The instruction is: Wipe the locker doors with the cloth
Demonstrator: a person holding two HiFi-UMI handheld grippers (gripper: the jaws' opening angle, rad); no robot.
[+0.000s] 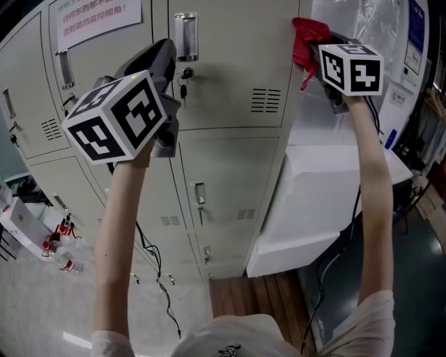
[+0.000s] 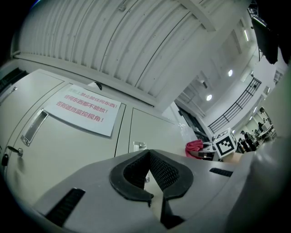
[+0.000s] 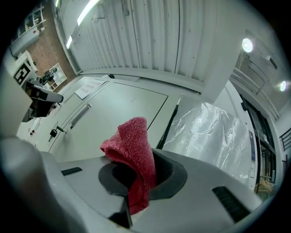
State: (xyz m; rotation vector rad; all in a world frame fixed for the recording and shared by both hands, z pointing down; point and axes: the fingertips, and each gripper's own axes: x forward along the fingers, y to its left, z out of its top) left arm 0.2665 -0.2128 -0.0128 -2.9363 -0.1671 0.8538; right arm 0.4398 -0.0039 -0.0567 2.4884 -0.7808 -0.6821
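Note:
The beige metal locker doors (image 1: 230, 70) fill the wall in front of me. My right gripper (image 1: 319, 50) is shut on a red cloth (image 1: 306, 36), held high against the top right corner of the lockers. In the right gripper view the cloth (image 3: 132, 148) sticks up from between the pads, with the door (image 3: 118, 109) beyond it. My left gripper (image 1: 166, 61) is raised in front of the upper middle door near its handle (image 1: 185, 36). Its jaws are closed with nothing between them (image 2: 149, 155). The left gripper view also shows the cloth (image 2: 194, 147) far off to the right.
A paper notice with red print (image 1: 97, 17) is stuck on the upper left door. Keys (image 1: 183, 84) hang from a lock. A large white plastic-wrapped block (image 1: 327, 181) stands right of the lockers. Water bottles (image 1: 63, 252), a cable (image 1: 159, 273) and a wooden pallet (image 1: 258, 293) are on the floor.

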